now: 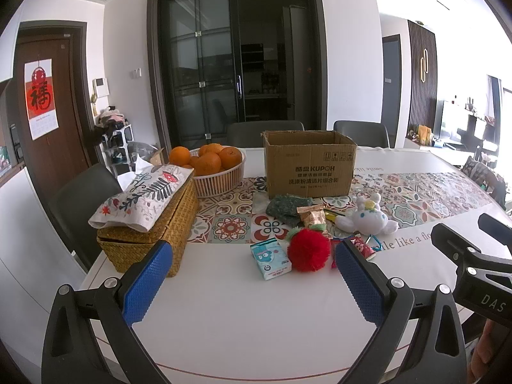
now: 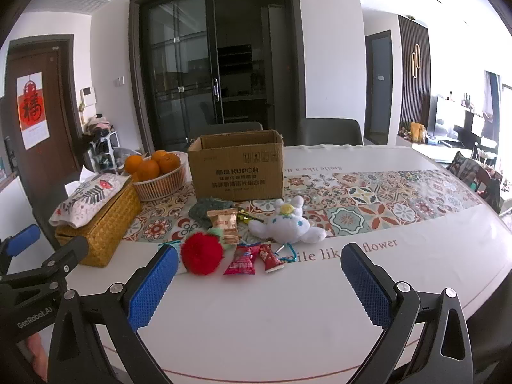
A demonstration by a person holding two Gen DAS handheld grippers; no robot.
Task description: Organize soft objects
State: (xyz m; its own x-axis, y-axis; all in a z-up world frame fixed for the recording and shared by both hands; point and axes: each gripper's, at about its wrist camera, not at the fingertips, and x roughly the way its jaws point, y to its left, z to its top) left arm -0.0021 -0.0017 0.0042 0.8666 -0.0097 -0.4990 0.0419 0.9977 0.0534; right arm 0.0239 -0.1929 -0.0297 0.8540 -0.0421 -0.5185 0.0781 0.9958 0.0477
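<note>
A red fluffy pom-pom, a white plush bunny and a dark green knitted cloth lie on the table in front of an open cardboard box. A teal tissue pack lies left of the pom-pom. Snack packets are mixed among them. My left gripper is open and empty, short of the pom-pom. My right gripper is open and empty, short of the red packets.
A wicker basket with a floral tissue cover stands at the left. A white basket of oranges sits beside the box. Grey chairs stand behind the table. The right gripper's body shows at right.
</note>
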